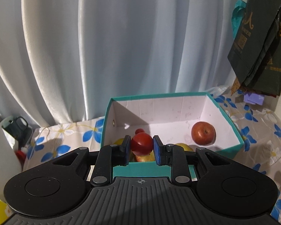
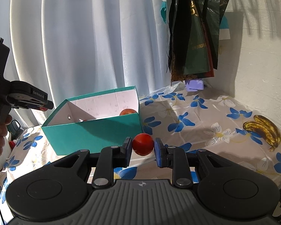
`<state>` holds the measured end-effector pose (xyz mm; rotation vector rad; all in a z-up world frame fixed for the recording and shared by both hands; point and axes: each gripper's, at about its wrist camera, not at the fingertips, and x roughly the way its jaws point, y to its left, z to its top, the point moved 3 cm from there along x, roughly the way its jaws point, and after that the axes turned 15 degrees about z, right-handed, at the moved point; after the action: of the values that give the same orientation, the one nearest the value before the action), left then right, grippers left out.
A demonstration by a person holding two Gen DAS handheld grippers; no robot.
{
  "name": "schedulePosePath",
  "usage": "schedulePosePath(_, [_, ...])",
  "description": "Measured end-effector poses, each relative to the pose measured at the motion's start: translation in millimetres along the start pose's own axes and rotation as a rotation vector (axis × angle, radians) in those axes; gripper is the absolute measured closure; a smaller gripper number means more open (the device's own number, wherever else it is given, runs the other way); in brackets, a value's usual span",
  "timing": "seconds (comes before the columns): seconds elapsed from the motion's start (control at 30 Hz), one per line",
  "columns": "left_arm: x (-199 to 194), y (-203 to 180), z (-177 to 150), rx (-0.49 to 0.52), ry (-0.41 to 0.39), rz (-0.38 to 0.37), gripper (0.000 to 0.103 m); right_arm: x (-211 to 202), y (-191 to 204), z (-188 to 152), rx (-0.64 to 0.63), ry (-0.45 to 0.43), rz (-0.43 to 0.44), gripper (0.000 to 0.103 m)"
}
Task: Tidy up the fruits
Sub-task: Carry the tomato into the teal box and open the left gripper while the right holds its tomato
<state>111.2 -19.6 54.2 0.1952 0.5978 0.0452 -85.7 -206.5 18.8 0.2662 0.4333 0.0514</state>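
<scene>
Left gripper [image 1: 142, 147] clamped on a small red fruit [image 1: 141, 144], blue pads pressing both sides, poised over the near edge of the teal box [image 1: 228, 118]. Inside the box: a red apple [image 1: 203, 133] alone toward the right wall, yellowish fruit [image 1: 185, 146] clustered at the near wall, partly hidden. Floral tablecloth [image 1: 262, 129] underneath, pale curtain [image 1: 103, 46] behind, dark bags [image 1: 260, 43] hanging upper right.

Glossy tomato [image 1: 141, 144], matt cardboard box [image 1: 228, 120]
</scene>
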Motion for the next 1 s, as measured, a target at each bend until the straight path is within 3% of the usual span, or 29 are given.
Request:
schedulePosePath(0.13, [21.1, -8.0, 4.6, 0.000, 0.017, 0.015, 0.075, -1.3, 0.3, 0.1, 0.001, -0.006, 0.000, 0.078])
schedulePosePath(0.37, [75.3, -20.2, -11.2, 0.027, 0.122, 0.047, 0.075, -1.6, -1.1, 0.5, 0.006, -0.014, -0.010, 0.078])
schedulePosePath(0.9, [117.0, -26.6, -23.1, 0.033, 0.205, 0.028, 0.073, 7.1, -3.3, 4.4, 0.023, -0.010, -0.034, 0.078])
schedulePosePath(1.0, [116.4, -26.5, -22.6, 0.031, 0.199, 0.035, 0.061, 7.5, -3.7, 4.8, 0.020, -0.008, -0.033, 0.078])
